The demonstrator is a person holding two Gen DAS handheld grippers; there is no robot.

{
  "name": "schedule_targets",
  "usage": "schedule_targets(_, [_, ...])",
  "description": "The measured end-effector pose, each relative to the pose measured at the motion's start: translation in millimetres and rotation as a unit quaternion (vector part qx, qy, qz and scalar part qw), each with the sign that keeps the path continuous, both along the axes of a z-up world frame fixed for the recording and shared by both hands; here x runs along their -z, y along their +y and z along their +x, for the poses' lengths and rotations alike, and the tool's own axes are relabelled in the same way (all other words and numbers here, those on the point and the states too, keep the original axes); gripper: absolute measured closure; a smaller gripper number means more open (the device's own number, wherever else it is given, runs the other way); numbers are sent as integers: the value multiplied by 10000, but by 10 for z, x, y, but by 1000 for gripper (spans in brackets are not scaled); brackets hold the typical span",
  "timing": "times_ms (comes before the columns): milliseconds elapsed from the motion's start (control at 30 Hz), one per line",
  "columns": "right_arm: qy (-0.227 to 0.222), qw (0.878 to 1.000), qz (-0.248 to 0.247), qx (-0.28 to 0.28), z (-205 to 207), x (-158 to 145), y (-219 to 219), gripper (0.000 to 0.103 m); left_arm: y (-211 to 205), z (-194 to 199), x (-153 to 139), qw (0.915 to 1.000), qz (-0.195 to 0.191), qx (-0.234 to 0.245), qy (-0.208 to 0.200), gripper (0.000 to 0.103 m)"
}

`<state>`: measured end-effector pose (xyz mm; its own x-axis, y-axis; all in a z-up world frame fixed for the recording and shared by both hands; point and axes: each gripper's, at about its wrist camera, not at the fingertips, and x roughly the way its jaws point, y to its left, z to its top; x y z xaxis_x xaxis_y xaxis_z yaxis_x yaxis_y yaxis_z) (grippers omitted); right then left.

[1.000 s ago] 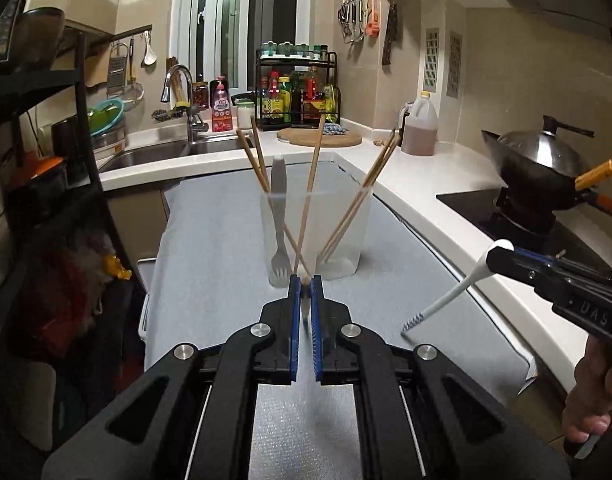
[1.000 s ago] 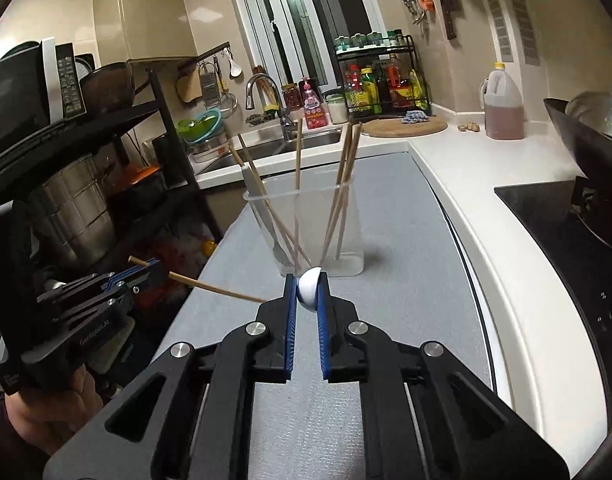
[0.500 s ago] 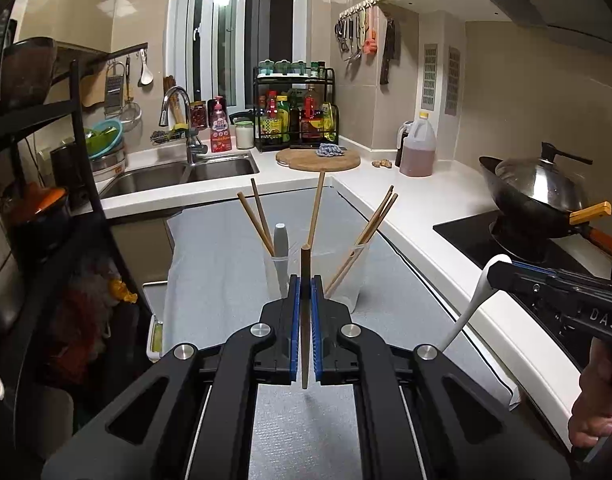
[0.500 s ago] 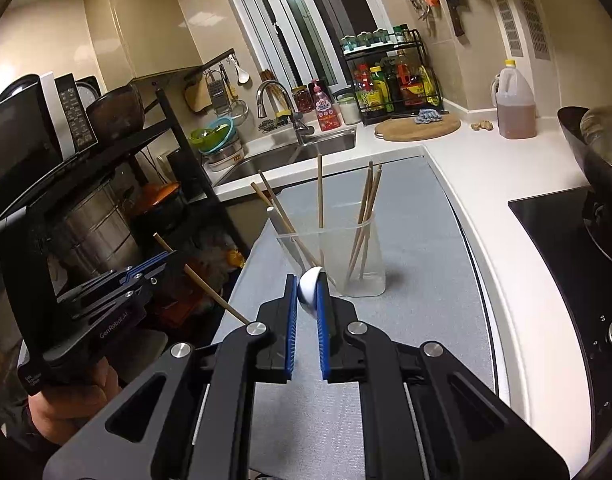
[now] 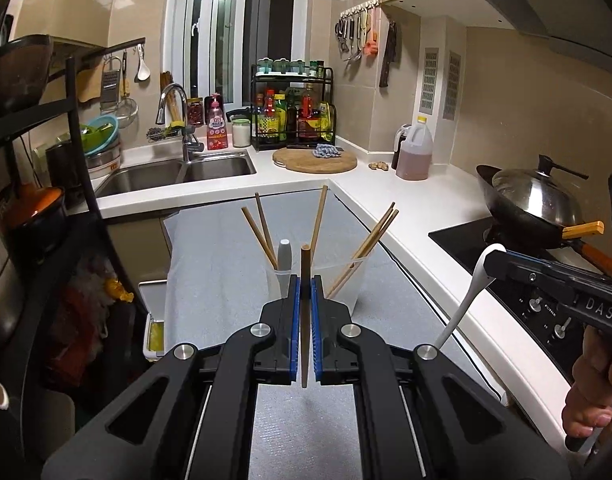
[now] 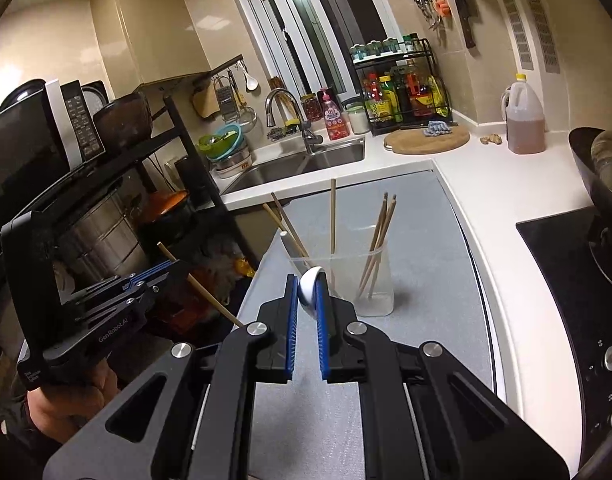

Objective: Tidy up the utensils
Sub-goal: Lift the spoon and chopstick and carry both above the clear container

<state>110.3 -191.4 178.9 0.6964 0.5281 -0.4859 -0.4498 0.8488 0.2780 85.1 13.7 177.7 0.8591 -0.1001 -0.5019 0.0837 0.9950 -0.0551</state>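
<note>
Kitchen counter [image 5: 426, 200], left claw [image 5: 304, 292] pinching chopstick [image 5: 304, 280], right claw [image 6: 306, 292] clamping spoon [image 6: 308, 286]

Both units have risen since the earlier frames. The left hand-held gripper [image 5: 304, 280], clamped on a wooden chopstick [image 5: 304, 312], now sits higher over the clear holder [image 5: 346, 284]; the holder lies lower and farther ahead of its tips. The right hand-held gripper [image 6: 308, 288], clamped on the white spoon [image 6: 309, 290], has lifted likewise, and the spoon now hangs clear of the worktop [image 5: 217, 272].
</note>
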Motion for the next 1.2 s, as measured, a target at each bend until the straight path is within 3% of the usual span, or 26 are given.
schedule_targets(500, [-176, 9994, 240, -151, 436, -322, 103, 94, 73, 396, -517, 9996, -75, 235, -98, 98])
schedule_targets(833, [-527, 9962, 660, -233, 801, -737, 257, 95, 76, 764, -937, 9984, -66, 247, -514, 98])
schedule_targets(1000, [-608, 9940, 893, -173, 1114, -721, 340, 95, 66, 1055, -845, 9986, -117, 242, -463, 98])
schedule_targets(1200, [-479, 9951, 867, -76, 1534, -340, 443, 95, 43, 1381, -493, 9995, -31, 228, -208, 98])
